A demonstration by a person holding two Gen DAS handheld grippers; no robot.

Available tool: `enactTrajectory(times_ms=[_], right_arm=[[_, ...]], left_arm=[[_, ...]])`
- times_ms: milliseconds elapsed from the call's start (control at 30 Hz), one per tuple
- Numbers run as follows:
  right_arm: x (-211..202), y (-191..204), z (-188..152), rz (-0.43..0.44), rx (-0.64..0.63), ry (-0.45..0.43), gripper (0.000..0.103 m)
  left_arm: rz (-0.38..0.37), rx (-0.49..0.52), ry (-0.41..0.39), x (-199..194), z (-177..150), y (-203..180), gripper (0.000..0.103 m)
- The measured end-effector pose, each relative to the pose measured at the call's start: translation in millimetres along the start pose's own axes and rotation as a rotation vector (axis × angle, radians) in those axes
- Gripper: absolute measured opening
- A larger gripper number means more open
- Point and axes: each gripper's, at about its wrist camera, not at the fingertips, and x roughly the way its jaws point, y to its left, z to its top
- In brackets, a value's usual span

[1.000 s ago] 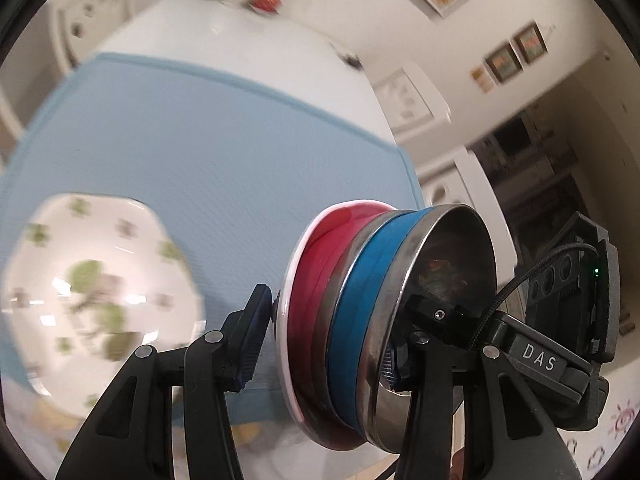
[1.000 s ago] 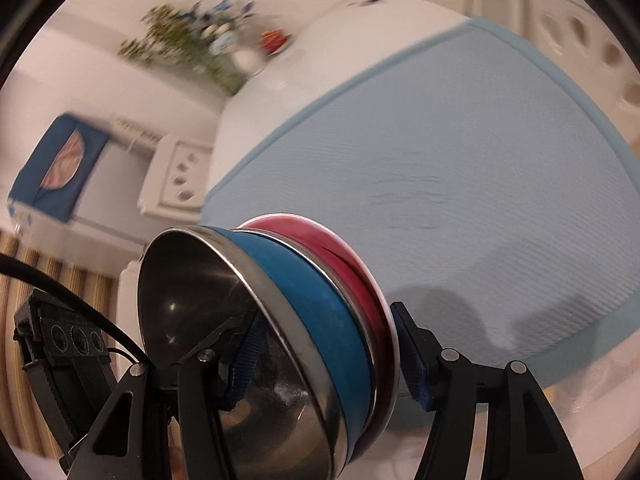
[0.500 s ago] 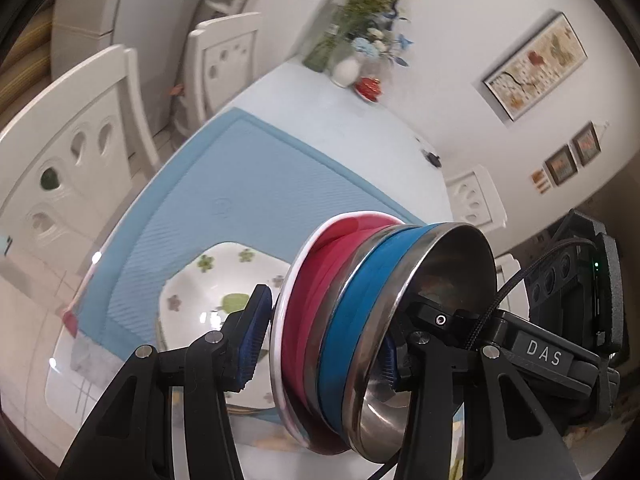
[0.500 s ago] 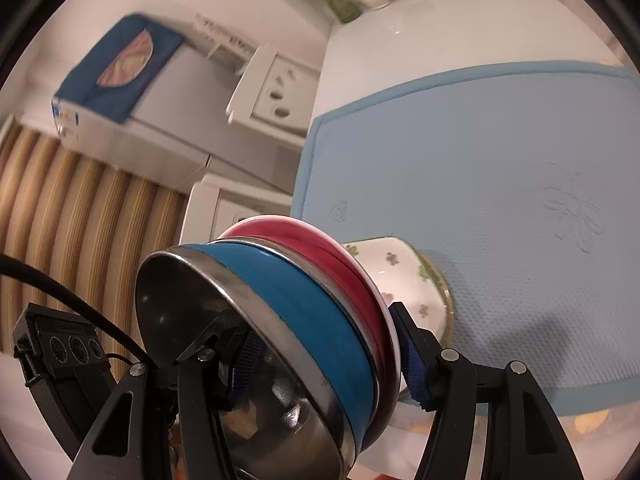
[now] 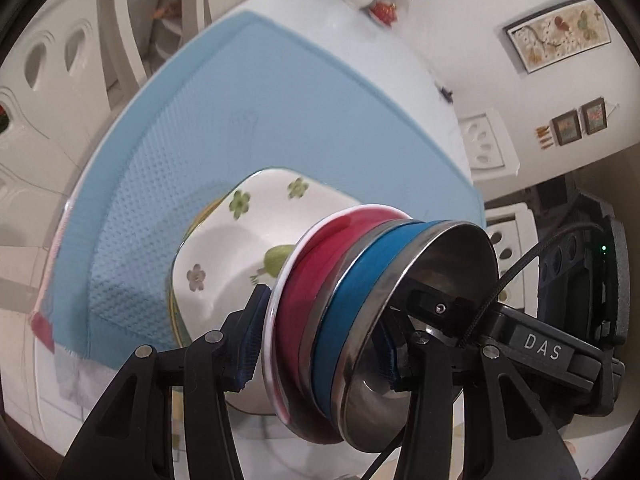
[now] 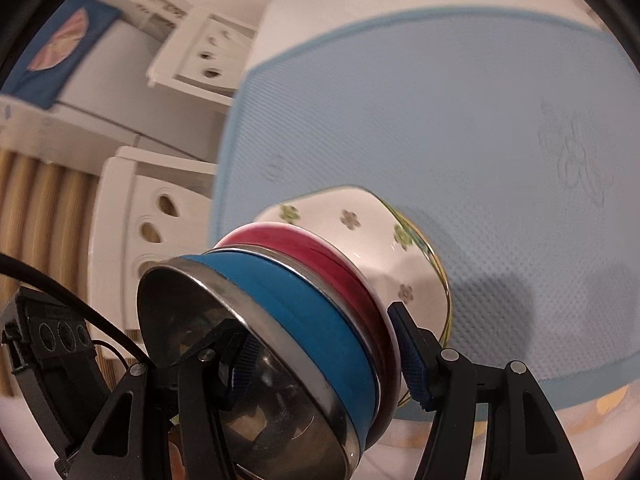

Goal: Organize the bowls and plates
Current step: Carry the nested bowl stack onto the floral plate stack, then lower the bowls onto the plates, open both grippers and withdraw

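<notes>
Left wrist view: nested bowl stack (image 5: 360, 312), red, blue and steel, is pinched on edge by left gripper (image 5: 320, 354) and right gripper (image 6: 316, 354) jaws, above the floral bowl (image 5: 224, 248) on the blue mat (image 5: 280, 120). Risks judged: tilted layers sliding apart; rim struck on lowering.

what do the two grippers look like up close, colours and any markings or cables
Both the left gripper and right gripper have black angular plastic fingers with silver screws and ridged blue pads. One body, seen from the other's camera, carries a white DAS label and a black cable.
</notes>
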Motion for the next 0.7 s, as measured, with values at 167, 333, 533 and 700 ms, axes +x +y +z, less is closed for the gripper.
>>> enactTrajectory(times_ms=[167, 333, 533, 700], right_arm=[[13, -10, 0, -0.025, 0.066, 0.002, 0.061], [18, -14, 1, -0.036, 0.1, -0.023, 0.061], [12, -26, 0, 0.014, 0.178, -0.041, 0.06], [-9, -22, -6, 0.041, 0.164, -0.103, 0.06]], left_arm=[[0.014, 0.071, 0.063, 15, 3, 3, 0.044], [-0.025, 0.106, 0.089, 24, 11, 4, 0.044], [-0.084, 0.112, 0.082, 12, 20, 11, 0.045], [-0.059, 0.158, 0.05, -3, 25, 9, 0.046]])
